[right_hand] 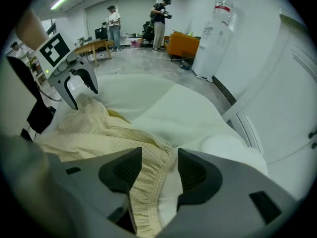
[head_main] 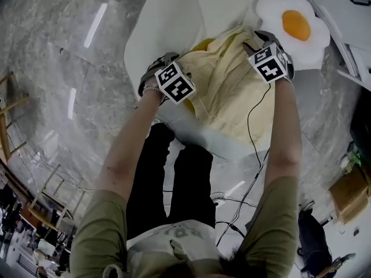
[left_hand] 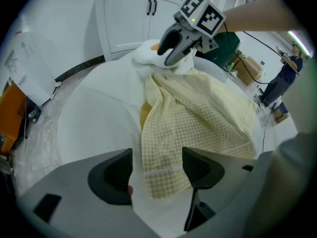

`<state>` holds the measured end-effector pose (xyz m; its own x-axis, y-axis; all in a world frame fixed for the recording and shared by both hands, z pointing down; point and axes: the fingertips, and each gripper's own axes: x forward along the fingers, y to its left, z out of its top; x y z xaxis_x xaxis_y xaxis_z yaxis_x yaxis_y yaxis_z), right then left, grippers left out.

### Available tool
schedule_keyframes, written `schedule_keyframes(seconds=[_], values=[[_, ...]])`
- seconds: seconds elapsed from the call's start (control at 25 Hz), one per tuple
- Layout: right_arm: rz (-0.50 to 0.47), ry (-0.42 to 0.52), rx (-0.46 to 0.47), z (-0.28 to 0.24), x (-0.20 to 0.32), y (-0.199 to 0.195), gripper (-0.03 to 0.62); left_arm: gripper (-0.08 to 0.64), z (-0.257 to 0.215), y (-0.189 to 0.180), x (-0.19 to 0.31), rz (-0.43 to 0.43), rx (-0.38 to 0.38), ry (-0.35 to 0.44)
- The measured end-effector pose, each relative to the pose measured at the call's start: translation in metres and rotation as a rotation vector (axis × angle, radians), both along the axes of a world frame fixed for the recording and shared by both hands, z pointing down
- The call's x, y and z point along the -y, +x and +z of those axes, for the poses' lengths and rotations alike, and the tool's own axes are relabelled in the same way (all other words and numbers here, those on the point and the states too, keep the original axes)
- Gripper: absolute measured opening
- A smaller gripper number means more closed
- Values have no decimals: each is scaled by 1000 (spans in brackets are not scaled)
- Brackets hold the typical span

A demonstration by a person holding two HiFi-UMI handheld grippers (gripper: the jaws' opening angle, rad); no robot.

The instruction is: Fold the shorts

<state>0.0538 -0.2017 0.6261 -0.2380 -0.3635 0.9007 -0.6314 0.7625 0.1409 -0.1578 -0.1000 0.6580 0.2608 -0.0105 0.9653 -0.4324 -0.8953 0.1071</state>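
Note:
Pale yellow checked shorts (head_main: 229,91) lie crumpled on a white round surface (head_main: 162,22). My left gripper (head_main: 164,62) is at their left end, pointing steeply down. In the left gripper view, a hem corner of the shorts (left_hand: 163,177) lies between the open jaws of the left gripper (left_hand: 157,165), and the pads stand clear of the cloth. My right gripper (head_main: 265,39) is at the far right end. In the right gripper view, the elastic waistband (right_hand: 148,182) runs between the jaws of the right gripper (right_hand: 159,165), with white surface showing beside it.
A fried-egg shaped pillow (head_main: 295,25) lies just beyond the right gripper. A black cable (head_main: 252,126) hangs from the right hand. White cabinets (left_hand: 133,19) stand behind the surface. A water dispenser (right_hand: 213,38) and people (right_hand: 114,21) are far off.

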Motion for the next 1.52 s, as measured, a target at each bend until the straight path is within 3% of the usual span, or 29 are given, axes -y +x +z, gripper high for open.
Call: schedule_keyframes(seconds=[0.16, 0.36, 0.52, 0.64, 0.72, 0.88, 1.04, 1.16, 1.28, 1.4, 1.52], values=[[-113, -27, -100, 32, 15, -6, 227, 305, 17, -3, -7, 12, 16, -9], [-179, -60, -135, 55, 25, -21, 229, 304, 24, -7, -4, -21, 1, 21], [-203, -129, -58, 41, 29, -29, 195, 296, 22, -6, -2, -23, -18, 12], [-186, -93, -9, 19, 44, -28, 204, 273, 23, -7, 1, -30, -43, 21], [-247, -138, -59, 28, 41, -30, 207, 270, 25, -7, 1, -24, -45, 19], [-466, -273, -245, 71, 19, -35, 219, 255, 25, -6, 0, 0, -49, 4], [-407, -304, -173, 87, 21, -36, 160, 205, 25, -7, 4, 15, -52, -1], [-354, -312, -105, 78, 28, -30, 36, 103, 19, -11, 7, 24, -54, -6], [-353, -308, -64, 58, 34, -26, 32, 41, 7, -15, 7, 47, -57, 11], [-392, -297, -62, 39, 38, -20, 32, 37, -5, -16, 7, 50, -76, 36], [-421, -270, -74, 26, 44, -19, 32, 35, -21, -20, 15, 2, -123, 45]])
